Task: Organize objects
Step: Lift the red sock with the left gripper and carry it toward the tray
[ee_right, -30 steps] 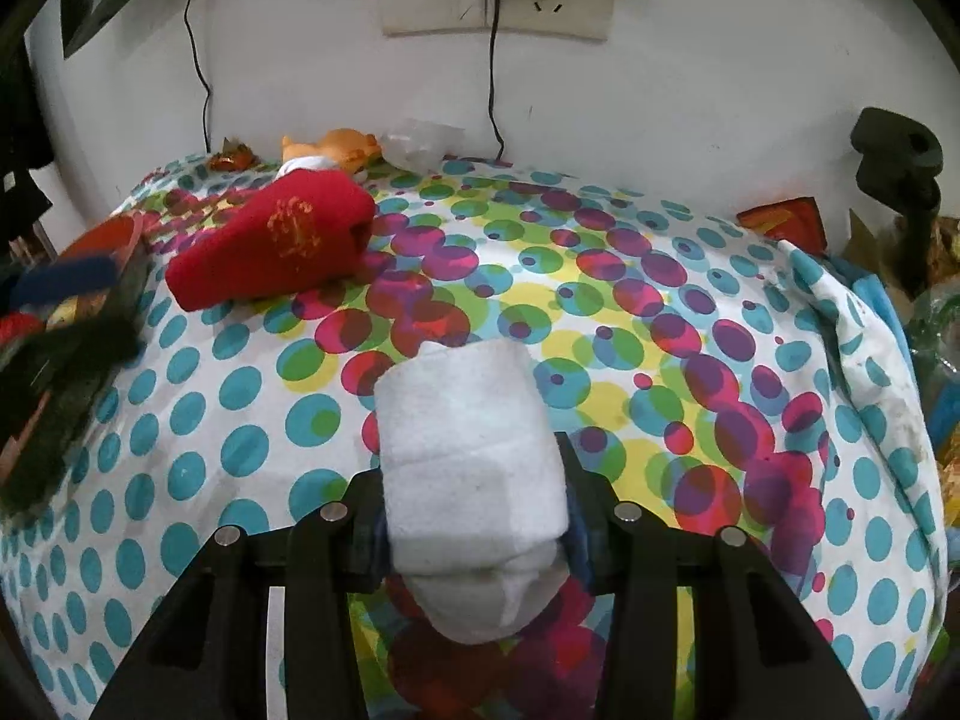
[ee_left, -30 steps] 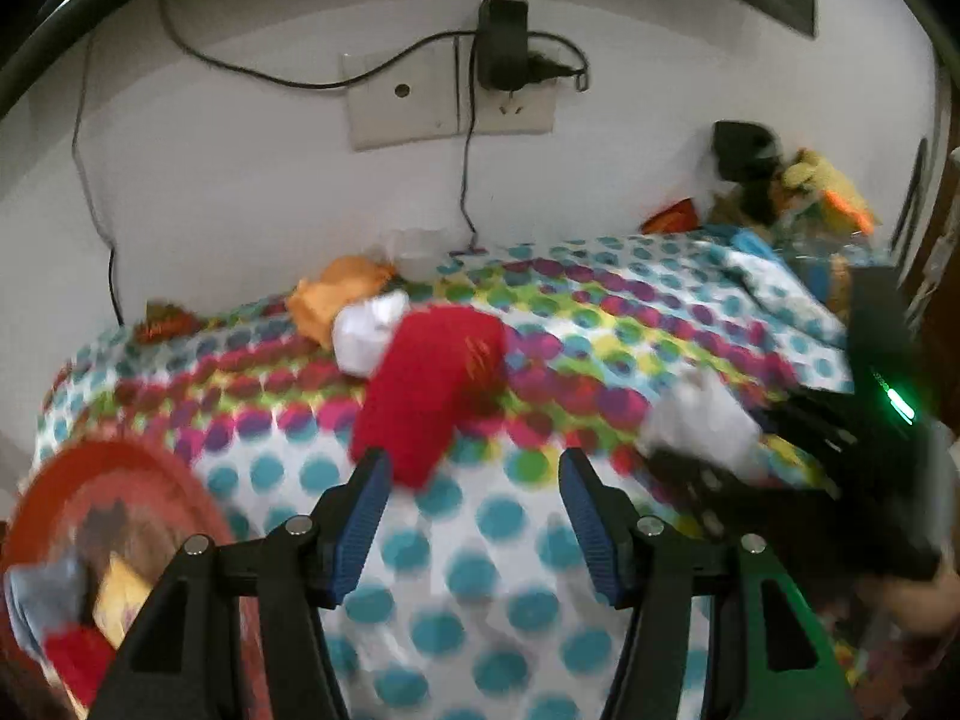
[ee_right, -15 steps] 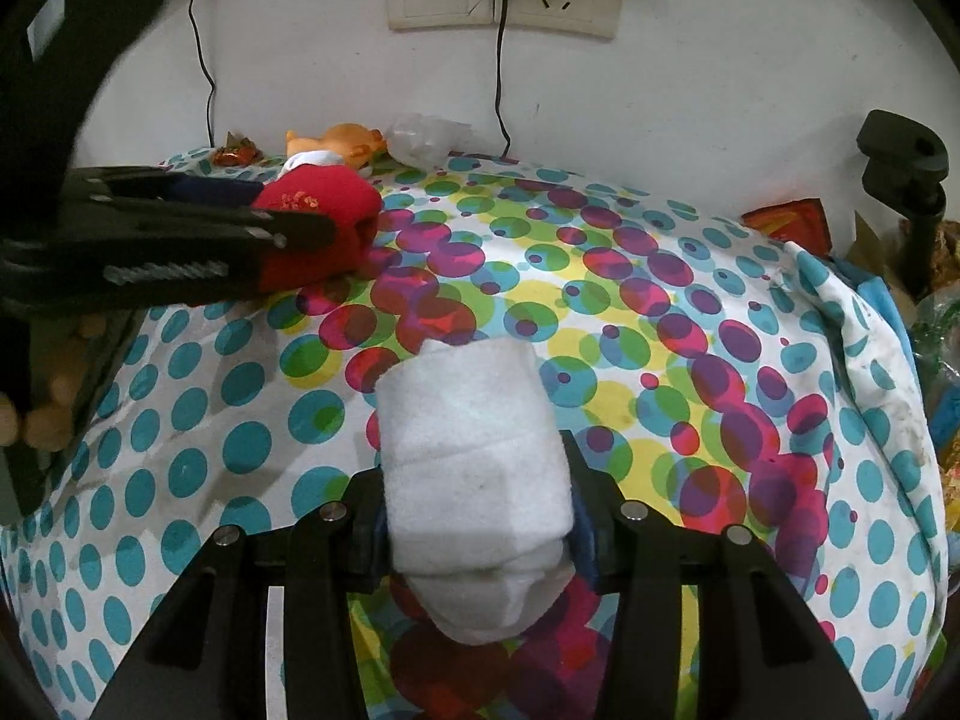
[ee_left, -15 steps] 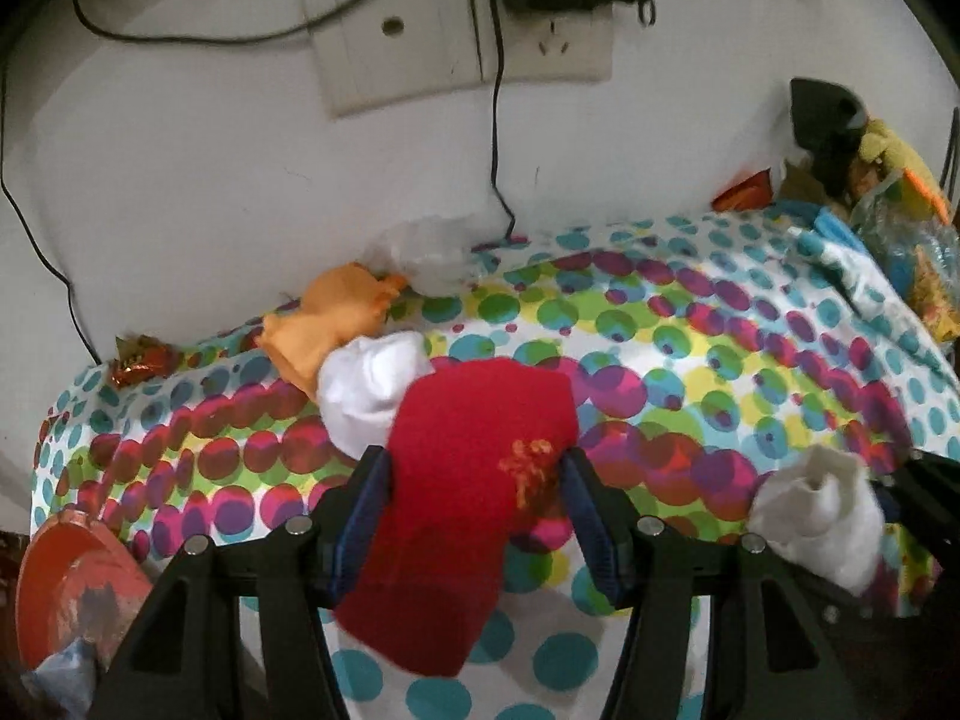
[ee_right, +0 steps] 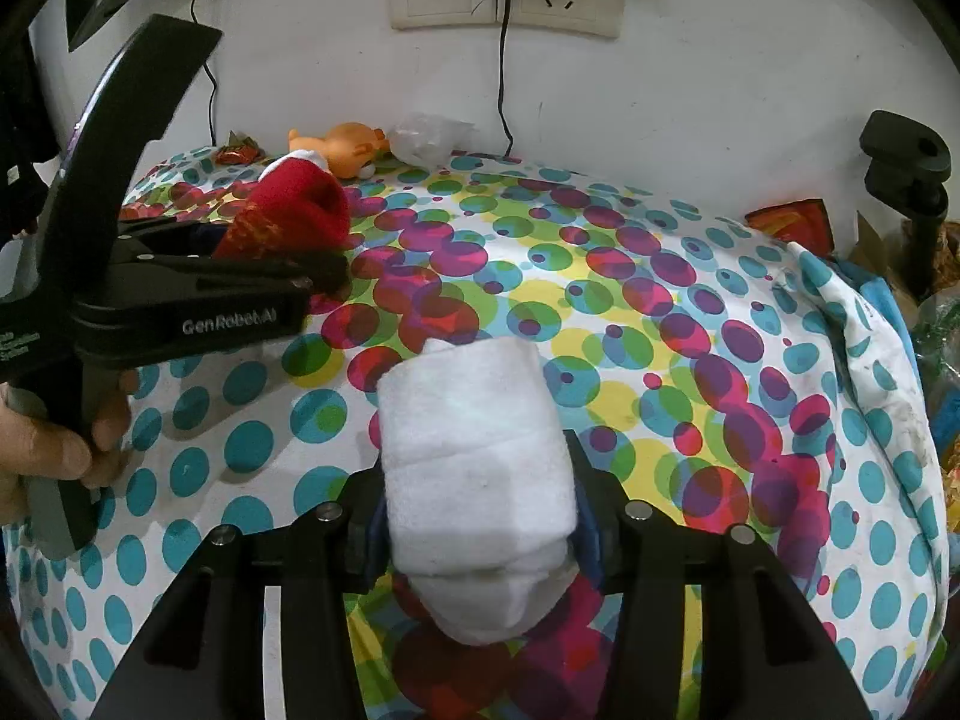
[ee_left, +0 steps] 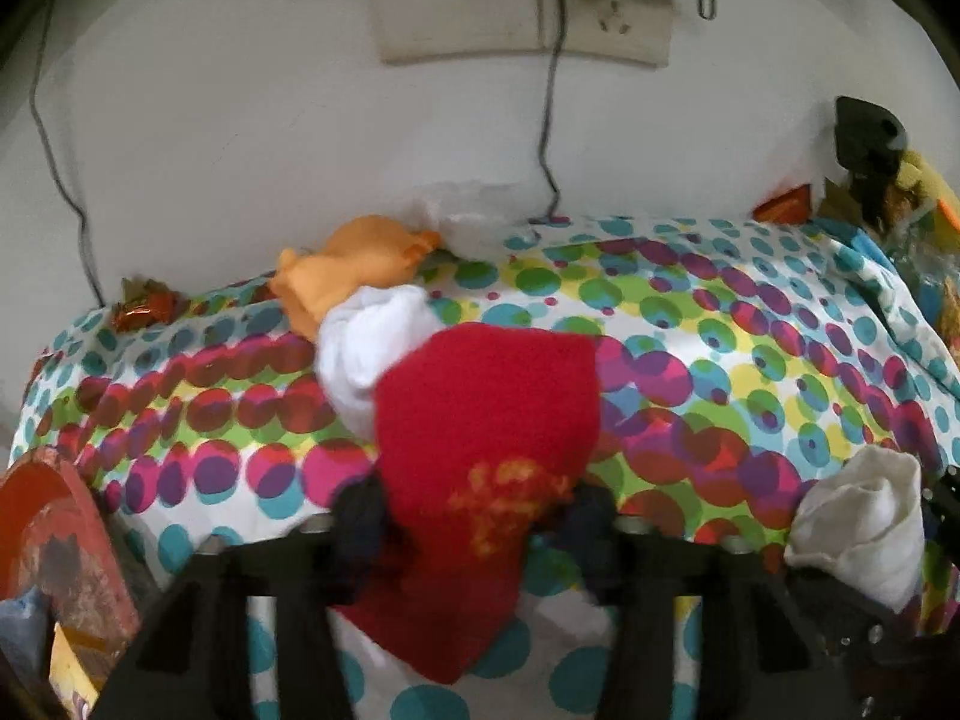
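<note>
A red sock [ee_left: 486, 414] with a yellow mark lies on the dotted cloth [ee_left: 720, 360]. My left gripper [ee_left: 474, 516] straddles it, jaws closing, and the pads pinch its middle. The right wrist view shows the same red sock [ee_right: 294, 204] at the far left, inside the left gripper [ee_right: 324, 267], which a hand [ee_right: 48, 450] holds. My right gripper [ee_right: 480, 531] has a white folded sock [ee_right: 474, 450] between its pads just above the cloth. Its jaws are opening slightly but still touch the sock. That white sock [ee_left: 864, 510] also shows at the right edge of the left wrist view.
Another white sock [ee_left: 372, 348] and an orange toy [ee_left: 354, 264] lie just behind the red sock, near clear plastic wrap [ee_left: 474, 216] by the wall. A red dish [ee_left: 54, 516] with bits in it sits at the left. A black clamp [ee_right: 906, 168] and clutter stand at the right.
My left gripper moved forward and down over the red sock, and its jaws closed in on it. The right gripper stayed put with the white sock.
</note>
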Demonstrator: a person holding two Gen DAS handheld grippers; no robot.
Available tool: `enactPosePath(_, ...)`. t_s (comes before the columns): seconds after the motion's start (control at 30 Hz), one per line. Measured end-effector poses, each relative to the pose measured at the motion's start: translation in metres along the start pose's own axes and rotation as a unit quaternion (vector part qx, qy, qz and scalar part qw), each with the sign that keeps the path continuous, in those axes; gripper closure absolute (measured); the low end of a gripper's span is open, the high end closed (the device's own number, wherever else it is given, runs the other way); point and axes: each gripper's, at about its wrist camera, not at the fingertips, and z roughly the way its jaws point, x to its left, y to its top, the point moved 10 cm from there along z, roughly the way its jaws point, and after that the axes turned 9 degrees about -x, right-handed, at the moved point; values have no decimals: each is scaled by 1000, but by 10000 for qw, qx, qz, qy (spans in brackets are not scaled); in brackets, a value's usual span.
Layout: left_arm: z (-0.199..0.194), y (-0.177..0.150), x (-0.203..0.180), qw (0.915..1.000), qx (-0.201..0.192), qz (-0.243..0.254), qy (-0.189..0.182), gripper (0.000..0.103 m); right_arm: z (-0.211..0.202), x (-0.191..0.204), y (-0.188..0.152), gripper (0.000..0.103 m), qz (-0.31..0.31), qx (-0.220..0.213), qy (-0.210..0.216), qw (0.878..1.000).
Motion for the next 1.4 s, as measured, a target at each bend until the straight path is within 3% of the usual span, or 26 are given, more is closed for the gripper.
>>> enactPosePath(0.13, -7, -2, 1, 9999, 3, -99, -69, 69, 0, 0, 0, 56, 2, 1, 2, 10000)
enactPosePath(0.7, -59, -35, -18, 9999, 28, 8, -139, 69, 0, 0, 0, 56, 0, 5, -23, 10000)
enactPosePath(1.07, -86, -61, -23, 9992, -6, -276, -293, 69, 0, -1, -1, 56, 2, 5, -24, 10000)
enactPosePath(1.4, -115, -76, -20, 9997, -67, -89, -212, 69, 0, -1, -1, 56, 5, 4, -26, 10000)
